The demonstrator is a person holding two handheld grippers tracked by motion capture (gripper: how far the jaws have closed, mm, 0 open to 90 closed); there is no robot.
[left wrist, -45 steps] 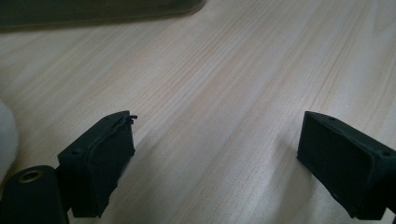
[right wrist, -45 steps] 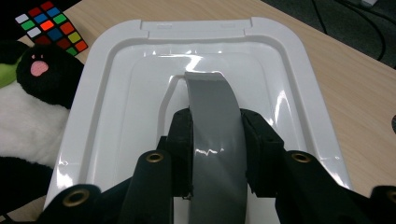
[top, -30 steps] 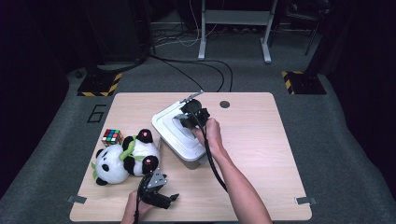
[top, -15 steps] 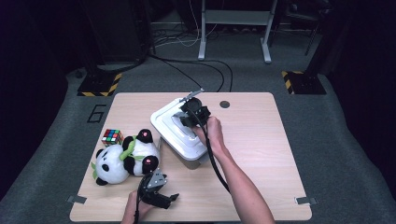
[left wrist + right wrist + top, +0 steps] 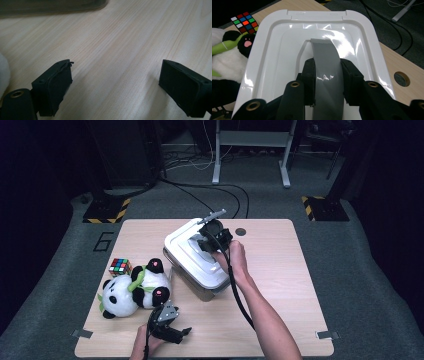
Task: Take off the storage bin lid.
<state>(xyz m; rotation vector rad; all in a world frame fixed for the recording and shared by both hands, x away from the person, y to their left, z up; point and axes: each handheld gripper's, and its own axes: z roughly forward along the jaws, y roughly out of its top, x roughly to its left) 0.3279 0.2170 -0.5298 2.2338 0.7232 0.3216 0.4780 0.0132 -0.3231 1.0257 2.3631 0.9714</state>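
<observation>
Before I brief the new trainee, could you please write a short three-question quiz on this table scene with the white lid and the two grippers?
1. True or false: the right gripper is shut on the grey handle of the white lid.
2. Which stands closest to the panda plush? A) the colour cube B) the round hole in the table C) the number six mark
3. Fill in: the left gripper hovers over bare ____ with its jaws ____.

Key: 1 true. 2 A. 3 table; open.
</observation>
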